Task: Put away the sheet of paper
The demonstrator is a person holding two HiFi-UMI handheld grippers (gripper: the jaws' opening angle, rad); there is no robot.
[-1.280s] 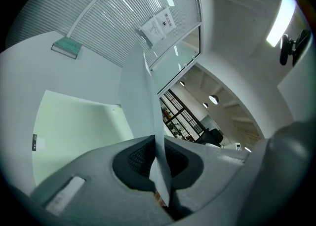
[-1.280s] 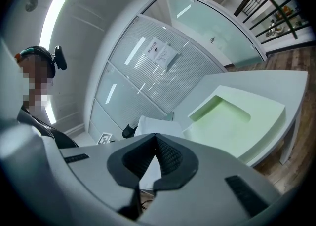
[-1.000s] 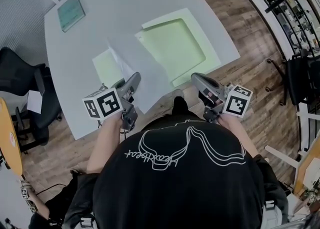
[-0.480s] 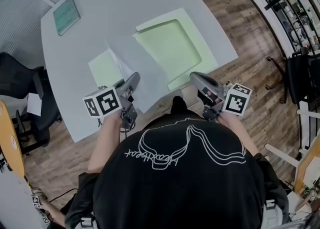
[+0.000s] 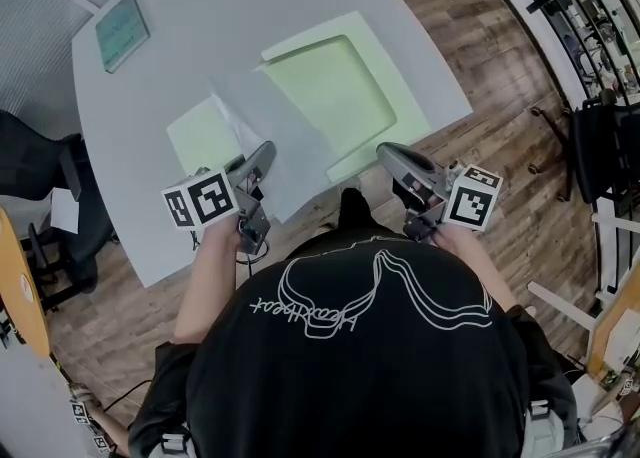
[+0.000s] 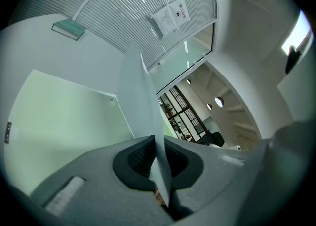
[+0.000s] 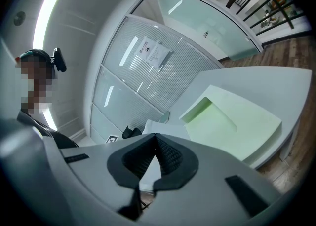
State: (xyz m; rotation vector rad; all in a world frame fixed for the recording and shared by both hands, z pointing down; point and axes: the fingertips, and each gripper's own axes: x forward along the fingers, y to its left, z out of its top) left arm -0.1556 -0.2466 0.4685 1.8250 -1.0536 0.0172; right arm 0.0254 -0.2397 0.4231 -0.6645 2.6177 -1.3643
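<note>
"Left gripper view first: is the sheet of paper (image 6: pixel 140 101) actually held?"

"Yes. The left gripper (image 6: pixel 157 140) has its jaws closed on the sheet's near edge. The rest rises away from them, over the white table (image 5: pixel 200 6), between a pale green pad (image 5: pixel 195 131) and the green tray (image 5: pixel 340 91)."

"And the right gripper (image 7: pixel 155 138)?"

"Jaws together, nothing in them, near the table's edge."

"What might go wrong?"

"I'd judge the thin pinch to be the weak spot. A floppy sheet held at one edge could slide out, or its free end could catch on the tray rim and crease."

"Any writing?"

"A notice (image 6: pixel 170 17) on the glass wall, print too small to read. There is script on the person's black shirt (image 5: pixel 350 346), upside down and unclear."
</note>
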